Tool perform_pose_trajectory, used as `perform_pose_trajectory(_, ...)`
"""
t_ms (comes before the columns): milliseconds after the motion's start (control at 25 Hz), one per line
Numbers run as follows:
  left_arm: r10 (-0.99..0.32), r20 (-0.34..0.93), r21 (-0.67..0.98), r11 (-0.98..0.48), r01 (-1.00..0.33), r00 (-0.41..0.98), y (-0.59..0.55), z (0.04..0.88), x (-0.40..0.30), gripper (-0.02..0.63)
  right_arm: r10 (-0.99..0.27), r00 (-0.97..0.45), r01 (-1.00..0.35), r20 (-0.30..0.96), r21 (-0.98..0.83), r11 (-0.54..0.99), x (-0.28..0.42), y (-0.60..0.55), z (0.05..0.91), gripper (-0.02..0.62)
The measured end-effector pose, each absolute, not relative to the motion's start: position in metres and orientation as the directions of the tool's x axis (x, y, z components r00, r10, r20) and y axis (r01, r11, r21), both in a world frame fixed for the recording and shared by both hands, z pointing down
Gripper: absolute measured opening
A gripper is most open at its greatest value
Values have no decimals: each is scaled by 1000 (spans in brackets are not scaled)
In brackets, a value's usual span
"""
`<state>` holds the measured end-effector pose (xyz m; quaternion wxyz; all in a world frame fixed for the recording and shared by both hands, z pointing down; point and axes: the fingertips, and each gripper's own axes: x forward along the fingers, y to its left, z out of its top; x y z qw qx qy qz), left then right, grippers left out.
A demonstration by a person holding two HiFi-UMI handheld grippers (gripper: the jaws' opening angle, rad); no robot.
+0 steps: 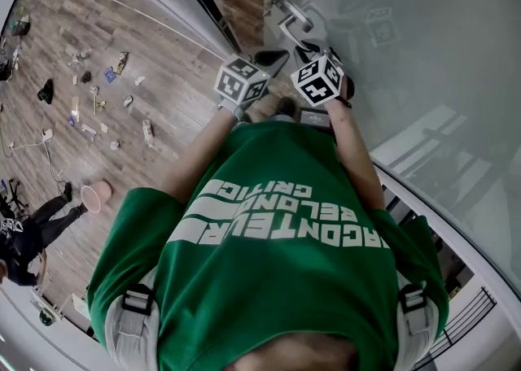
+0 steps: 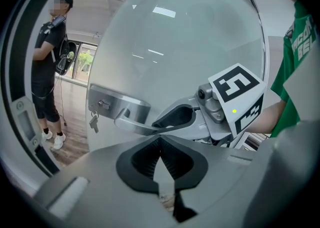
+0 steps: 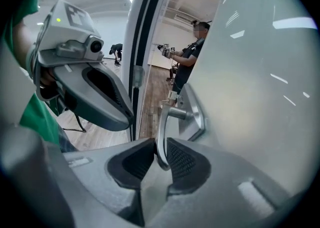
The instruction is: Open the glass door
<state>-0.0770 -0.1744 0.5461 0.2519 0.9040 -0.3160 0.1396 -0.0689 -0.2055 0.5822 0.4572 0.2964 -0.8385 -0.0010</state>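
The frosted glass door [image 1: 407,36] carries a silver lever handle [image 1: 291,18] on a metal plate. My right gripper [image 3: 159,158] is shut on the lever handle [image 3: 161,127], pads pressed on its free end. From the left gripper view, those right jaws [image 2: 175,117] hold the lever [image 2: 131,123] beside the lock plate [image 2: 117,106], where a key [image 2: 94,121] hangs. My left gripper [image 2: 160,147] is shut on nothing and hovers just short of the handle, to the left of the right one [image 1: 273,58]. The door [image 3: 260,72] stands beside its dark frame [image 3: 145,47].
A person in black [image 2: 50,62] stands beyond the door on the wooden floor. Another person [image 3: 187,62] stands farther back through the gap. Small items litter the floor [image 1: 98,93], with a pink bucket [image 1: 96,195] and a crouching person [image 1: 24,231] at the left.
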Motion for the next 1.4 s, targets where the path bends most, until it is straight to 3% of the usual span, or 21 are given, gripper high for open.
perform_pose_trajectory(400, -509, 420, 370, -660, -654, 751, -167, 555, -78, 15, -509, -434, -577, 744, 204, 791, -51, -235, 586, 63)
perform_pose_trajectory(1400, -536, 430, 376, -625, -684, 726, -171, 558, -75, 15, -597, -361, -690, 717, 225, 688, 16, -315, 586, 64)
